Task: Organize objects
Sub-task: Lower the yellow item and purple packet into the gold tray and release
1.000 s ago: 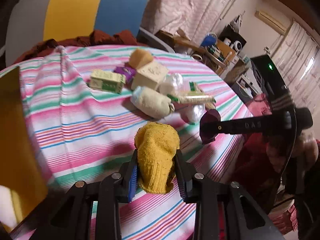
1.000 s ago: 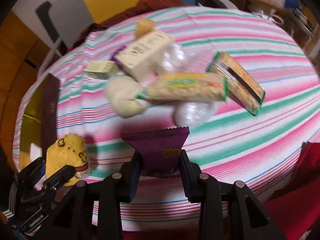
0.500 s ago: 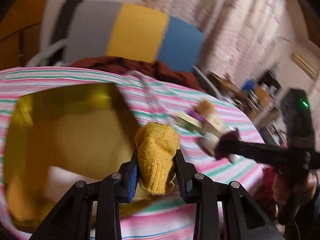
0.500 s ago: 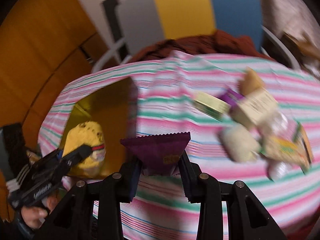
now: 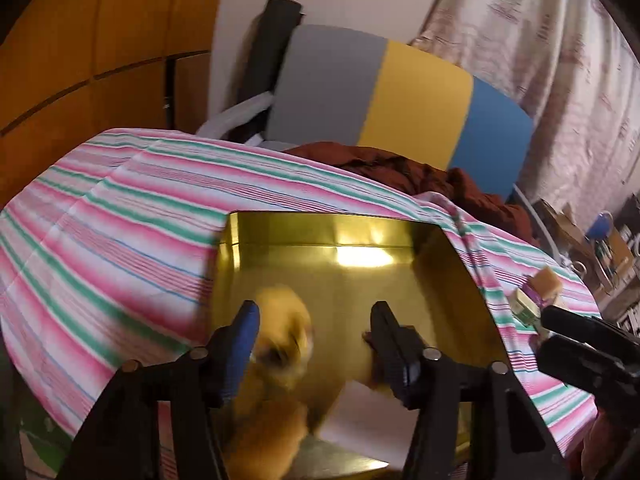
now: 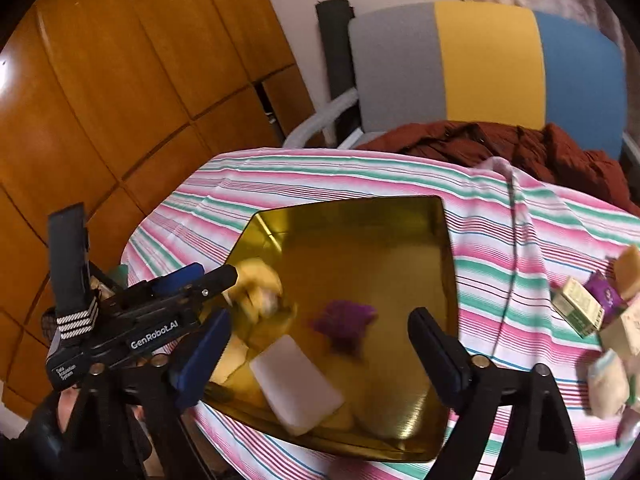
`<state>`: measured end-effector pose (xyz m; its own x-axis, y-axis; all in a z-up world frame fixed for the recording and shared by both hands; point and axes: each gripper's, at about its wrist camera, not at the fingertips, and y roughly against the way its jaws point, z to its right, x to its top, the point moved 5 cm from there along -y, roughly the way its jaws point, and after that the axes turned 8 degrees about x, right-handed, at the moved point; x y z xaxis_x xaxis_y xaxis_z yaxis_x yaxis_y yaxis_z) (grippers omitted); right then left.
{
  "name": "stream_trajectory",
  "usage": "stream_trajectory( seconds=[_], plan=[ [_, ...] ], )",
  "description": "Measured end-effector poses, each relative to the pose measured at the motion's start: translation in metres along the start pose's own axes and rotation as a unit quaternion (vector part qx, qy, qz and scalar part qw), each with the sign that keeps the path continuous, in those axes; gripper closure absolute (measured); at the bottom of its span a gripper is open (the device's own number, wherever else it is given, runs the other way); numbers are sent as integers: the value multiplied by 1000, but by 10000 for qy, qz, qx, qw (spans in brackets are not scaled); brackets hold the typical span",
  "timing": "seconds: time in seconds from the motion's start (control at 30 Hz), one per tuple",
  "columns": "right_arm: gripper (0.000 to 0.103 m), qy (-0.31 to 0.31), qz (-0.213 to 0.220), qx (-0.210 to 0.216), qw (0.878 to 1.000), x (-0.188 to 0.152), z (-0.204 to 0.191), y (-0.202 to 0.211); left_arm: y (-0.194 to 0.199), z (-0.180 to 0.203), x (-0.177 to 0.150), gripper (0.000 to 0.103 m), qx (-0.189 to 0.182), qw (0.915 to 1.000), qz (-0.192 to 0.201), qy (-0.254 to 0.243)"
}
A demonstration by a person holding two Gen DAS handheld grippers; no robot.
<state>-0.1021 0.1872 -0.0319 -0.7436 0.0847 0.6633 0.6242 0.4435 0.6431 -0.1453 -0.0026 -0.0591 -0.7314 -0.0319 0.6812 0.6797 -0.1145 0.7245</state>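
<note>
Over gold tin (image 6: pixel 400 224): left gripper (image 5: pixel 314 332) and right gripper (image 6: pixel 320 344) both spread wide, gripping nothing. Blurred yellow sock (image 6: pixel 256 288) and purple packet (image 6: pixel 344 320) inside tin beside white block (image 6: pixel 296 384); striped cloth (image 6: pixel 500 240) beyond.

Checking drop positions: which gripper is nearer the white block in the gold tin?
Left. In the right wrist view, left gripper hangs just up-left of the white block; right gripper hangs above it.

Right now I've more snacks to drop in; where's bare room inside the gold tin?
Free: the gold tin's far half and right side. Crowded: its near-left corner, with the yellow knitted item, white flat block and purple packet.
</note>
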Motion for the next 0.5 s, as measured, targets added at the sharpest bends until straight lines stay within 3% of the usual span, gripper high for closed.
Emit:
stream_trajectory(
  seconds=[0.27,0.4,0.5],
  plan=[
    [0,919,738,-712,9905,-16,-25,16,12,-11,-17,45,114,9997,109,199],
    [0,795,302,-343,9958,-24,-27,7,22,-3,-20,44,109,9996,244,107],
    [0,734,29,-421,9964,-35,-23,-1,28,4,-21,44,231,9991,347,-42]
  ],
)
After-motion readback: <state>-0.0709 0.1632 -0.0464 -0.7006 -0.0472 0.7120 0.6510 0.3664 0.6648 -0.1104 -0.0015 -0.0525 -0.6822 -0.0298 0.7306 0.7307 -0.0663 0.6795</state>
